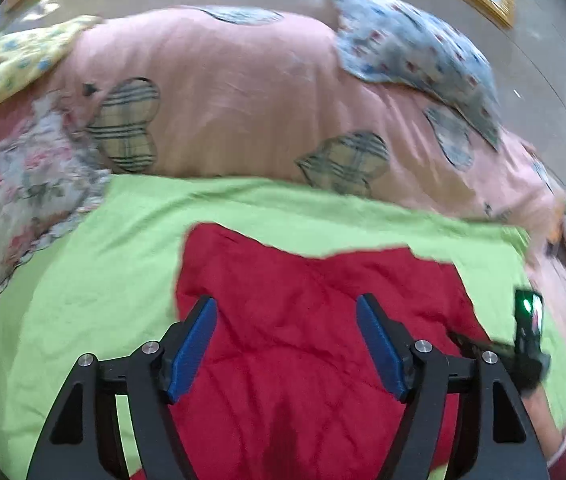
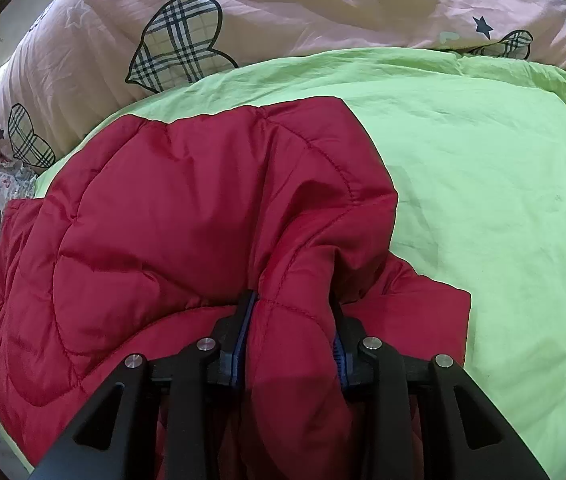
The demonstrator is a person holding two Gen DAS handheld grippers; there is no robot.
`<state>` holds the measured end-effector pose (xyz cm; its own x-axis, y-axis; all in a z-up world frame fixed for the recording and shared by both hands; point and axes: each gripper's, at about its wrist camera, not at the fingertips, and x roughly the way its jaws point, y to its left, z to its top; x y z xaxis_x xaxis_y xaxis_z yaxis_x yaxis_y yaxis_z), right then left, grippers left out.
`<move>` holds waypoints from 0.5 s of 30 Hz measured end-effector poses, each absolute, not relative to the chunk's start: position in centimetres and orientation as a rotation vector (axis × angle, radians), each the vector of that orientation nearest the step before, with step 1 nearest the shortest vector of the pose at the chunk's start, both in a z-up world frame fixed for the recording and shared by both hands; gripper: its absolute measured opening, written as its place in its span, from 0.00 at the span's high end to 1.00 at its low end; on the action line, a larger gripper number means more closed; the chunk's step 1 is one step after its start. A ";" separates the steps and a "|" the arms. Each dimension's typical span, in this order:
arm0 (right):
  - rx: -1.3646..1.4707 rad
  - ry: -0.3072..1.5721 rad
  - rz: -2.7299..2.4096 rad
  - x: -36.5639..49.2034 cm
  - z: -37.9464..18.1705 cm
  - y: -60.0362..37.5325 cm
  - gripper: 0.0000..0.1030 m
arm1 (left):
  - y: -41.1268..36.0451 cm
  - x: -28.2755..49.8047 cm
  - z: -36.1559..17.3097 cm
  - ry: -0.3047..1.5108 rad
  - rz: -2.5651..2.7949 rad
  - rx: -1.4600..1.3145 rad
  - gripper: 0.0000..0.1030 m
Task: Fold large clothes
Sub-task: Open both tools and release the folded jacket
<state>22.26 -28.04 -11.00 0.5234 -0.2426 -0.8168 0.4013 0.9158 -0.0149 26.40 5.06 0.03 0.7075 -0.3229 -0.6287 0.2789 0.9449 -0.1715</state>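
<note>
left fingers [image 1: 285, 344] apart | right fingers [image 2: 293, 332] grip red jacket [image 2: 163, 208] | green sheet [image 2: 483, 160], pink quilt [image 1: 243, 92], maybe bed

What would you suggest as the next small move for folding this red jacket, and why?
Probably carry the right gripper, shut on a bunched fold of the red jacket, across the jacket's body. The left gripper hangs open above the jacket, gripping nothing, so only the right can move fabric over the green sheet.
</note>
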 end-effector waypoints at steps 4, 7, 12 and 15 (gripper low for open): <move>0.194 0.943 -0.386 22.2 -10.9 -28.1 0.69 | 3.1 25.0 -3.3 0.798 -0.373 -0.001 0.31; 0.194 0.944 -0.386 22.2 -10.8 -28.2 0.69 | 1.5 24.1 -6.7 0.883 -0.385 0.041 0.31; 0.220 0.932 -0.385 21.7 -10.0 -28.2 0.64 | 0.5 24.0 -10.8 0.934 -0.334 0.095 0.27; 0.240 0.907 -0.378 20.8 -8.7 -28.0 0.54 | 1.1 24.1 -11.3 0.948 -0.337 0.069 0.25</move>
<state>20.78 -28.03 -8.71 0.5573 -0.2167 -0.8016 0.4164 0.9081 0.0439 24.09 1.08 -11.29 0.5355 -0.2531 -0.8057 0.3130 0.9456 -0.0890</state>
